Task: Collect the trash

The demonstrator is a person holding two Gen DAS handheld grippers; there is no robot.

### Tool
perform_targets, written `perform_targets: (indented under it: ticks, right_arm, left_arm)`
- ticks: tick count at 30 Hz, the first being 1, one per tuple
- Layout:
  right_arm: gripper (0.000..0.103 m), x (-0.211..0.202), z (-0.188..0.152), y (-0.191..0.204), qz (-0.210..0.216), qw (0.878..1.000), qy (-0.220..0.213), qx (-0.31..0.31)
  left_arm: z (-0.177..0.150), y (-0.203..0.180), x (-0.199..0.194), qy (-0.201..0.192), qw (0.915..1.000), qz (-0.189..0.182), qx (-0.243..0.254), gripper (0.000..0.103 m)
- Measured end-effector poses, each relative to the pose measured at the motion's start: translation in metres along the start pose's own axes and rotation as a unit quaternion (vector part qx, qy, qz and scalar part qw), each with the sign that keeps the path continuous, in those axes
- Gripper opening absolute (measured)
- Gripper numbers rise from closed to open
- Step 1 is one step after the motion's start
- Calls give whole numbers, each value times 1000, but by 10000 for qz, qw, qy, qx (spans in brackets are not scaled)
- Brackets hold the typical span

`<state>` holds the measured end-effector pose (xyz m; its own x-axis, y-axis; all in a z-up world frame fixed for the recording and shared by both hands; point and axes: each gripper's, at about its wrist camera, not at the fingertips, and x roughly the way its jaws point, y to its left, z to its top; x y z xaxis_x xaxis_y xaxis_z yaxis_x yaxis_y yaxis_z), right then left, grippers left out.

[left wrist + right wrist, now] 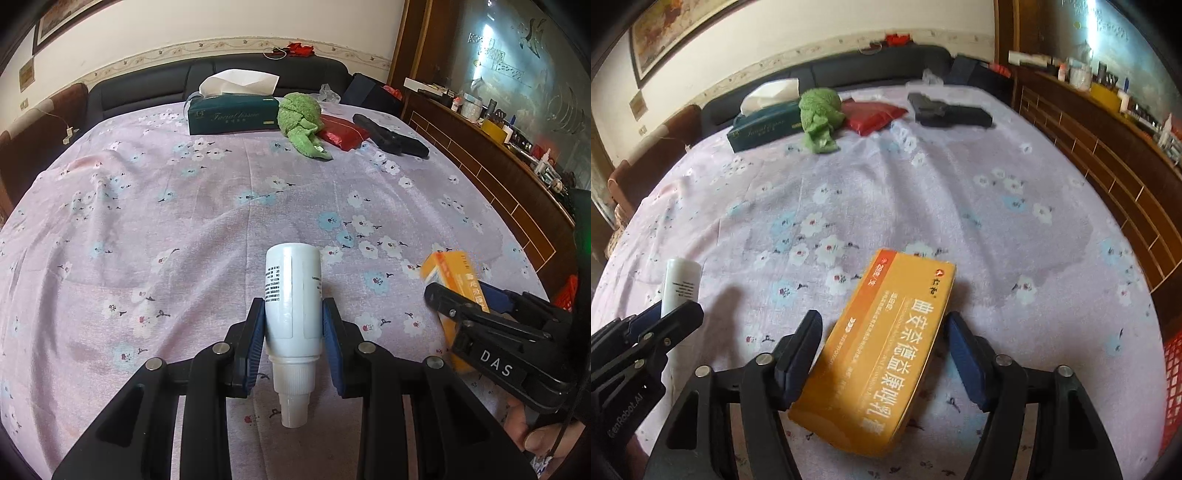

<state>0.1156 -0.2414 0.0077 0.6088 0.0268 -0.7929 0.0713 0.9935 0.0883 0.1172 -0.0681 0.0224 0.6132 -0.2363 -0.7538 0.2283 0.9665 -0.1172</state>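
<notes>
My left gripper (pixel 293 325) is shut on a white plastic bottle (pixel 291 295), its cap end pointing back at the camera, held over the floral tablecloth. The bottle also shows in the right wrist view (pixel 680 286) at the left. My right gripper (pixel 882 350) holds an orange medicine box (pixel 882 350) with Chinese print between its pads, tilted. The left pad touches the box; a narrow gap shows at the right pad. In the left wrist view the right gripper (pixel 461 306) and orange box (pixel 452 273) sit at the right.
On the far side of the table lie a green tissue box (pixel 232 114), a green cloth (pixel 301 122), a red packet (pixel 343 133) and a black object (pixel 391 138). A dark sofa (pixel 221 74) stands behind. A wooden cabinet (pixel 498 173) with clutter runs along the right. A red basket (pixel 1172 380) is at the lower right.
</notes>
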Motion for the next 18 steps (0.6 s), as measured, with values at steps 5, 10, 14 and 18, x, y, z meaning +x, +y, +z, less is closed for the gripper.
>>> perform_targets:
  ticks: [5,10,14,18]
  right_arm:
    - [51,-5,-3,-1,333,9991,-249,-38]
    - [51,-23,-7,6,342,9957,-795,-344]
    - [51,-31,-9,14,459,9929,-977,-498]
    - [51,-33,-11,17,443,9922,-1033,-543]
  left_arm:
    - [1,0,-2,-48,10000,-25,-41,28]
    - [1,-2,-4,-135,9999,15,2,28]
    - [1,-1,-5,-172,9998,30,-18,28]
    - [1,-2,-5,-196,9998,82,-20,28]
